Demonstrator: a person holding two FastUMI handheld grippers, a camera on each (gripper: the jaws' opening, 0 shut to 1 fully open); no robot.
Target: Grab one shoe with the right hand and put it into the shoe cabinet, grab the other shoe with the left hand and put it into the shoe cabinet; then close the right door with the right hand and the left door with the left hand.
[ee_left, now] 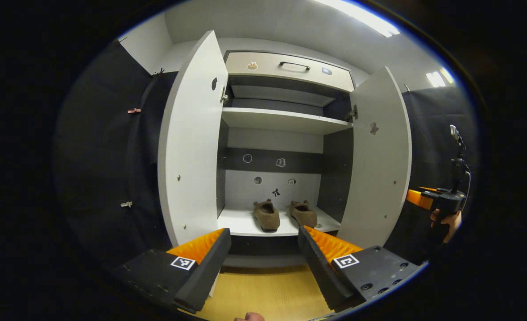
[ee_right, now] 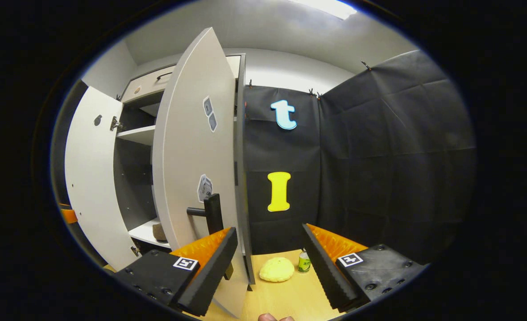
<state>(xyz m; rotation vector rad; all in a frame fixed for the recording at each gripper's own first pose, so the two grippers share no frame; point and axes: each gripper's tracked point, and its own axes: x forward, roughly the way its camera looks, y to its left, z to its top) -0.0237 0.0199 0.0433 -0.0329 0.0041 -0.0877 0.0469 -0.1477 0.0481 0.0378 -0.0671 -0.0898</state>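
Shoes stowed, both doors open; door-closing step in hand, right door first.

Near: left gripper (ee_left: 263, 249), low centre of the left gripper view, fingers spread wide and holding nothing, over the yellow floor (ee_left: 263, 290). Right gripper (ee_right: 267, 249), low centre of the right gripper view, fingers likewise parted and empty, the left one just in front of the right door (ee_right: 192, 147) and its black handle (ee_right: 212, 214). Beyond, on the floor at lower centre: a yellow round thing (ee_right: 276, 269) and a small green bottle (ee_right: 304, 263). Farther: shoe cabinet (ee_left: 285, 120); left door (ee_left: 192, 147) swung out at centre left. Farthest: two brown shoes (ee_left: 267, 216) side by side on the bottom shelf (ee_left: 236, 223). Judgement: next move calls for the right fingers to meet the door's outer face or handle and swing it closed; the left door follows.
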